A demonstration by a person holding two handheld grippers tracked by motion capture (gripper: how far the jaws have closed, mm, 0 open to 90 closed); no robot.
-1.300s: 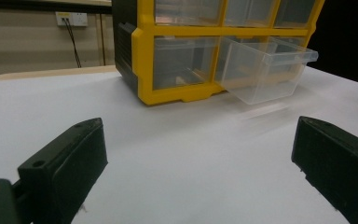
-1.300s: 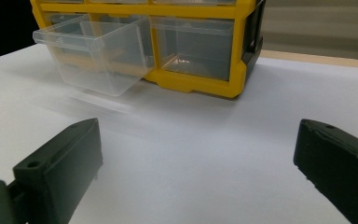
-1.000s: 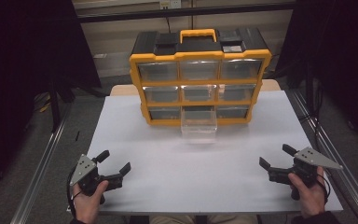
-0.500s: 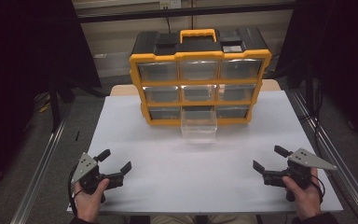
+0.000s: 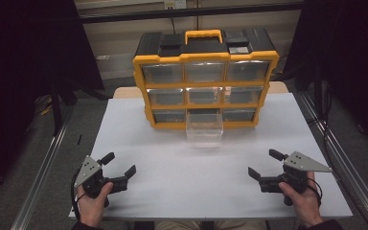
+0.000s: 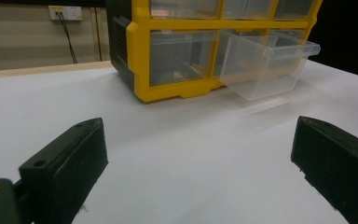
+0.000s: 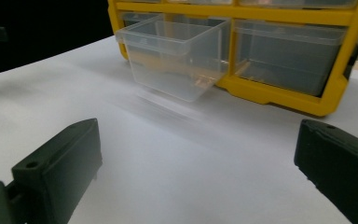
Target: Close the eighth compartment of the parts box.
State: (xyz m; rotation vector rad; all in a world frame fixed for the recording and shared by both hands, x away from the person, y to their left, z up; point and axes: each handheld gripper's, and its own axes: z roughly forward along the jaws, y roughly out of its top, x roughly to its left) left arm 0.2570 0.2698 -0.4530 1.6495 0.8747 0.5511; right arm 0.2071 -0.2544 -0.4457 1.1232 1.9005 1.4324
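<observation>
A yellow and black drawer cabinet [image 5: 205,81] stands at the back of the white table [image 5: 191,167]; it has three rows of clear drawers. The bottom middle drawer [image 5: 204,128] is pulled out and looks empty [image 6: 265,65] [image 7: 172,58]. My left gripper [image 5: 119,165] rests near the front left edge, open, nothing between its jaws. My right gripper [image 5: 264,165] sits near the front right edge, open and empty too. Both point toward the cabinet, well short of it. Wide-apart black jaws frame each gripper view.
Metal rails [image 5: 43,167] run along both sides of the table. A dark floor lies beyond the left and right edges. A wall socket with cables [image 6: 65,13] is behind the table. White tabletop stretches between the grippers and the cabinet.
My right gripper has shifted left and a little toward the table's middle. The left gripper and the pulled-out drawer have stayed put.
</observation>
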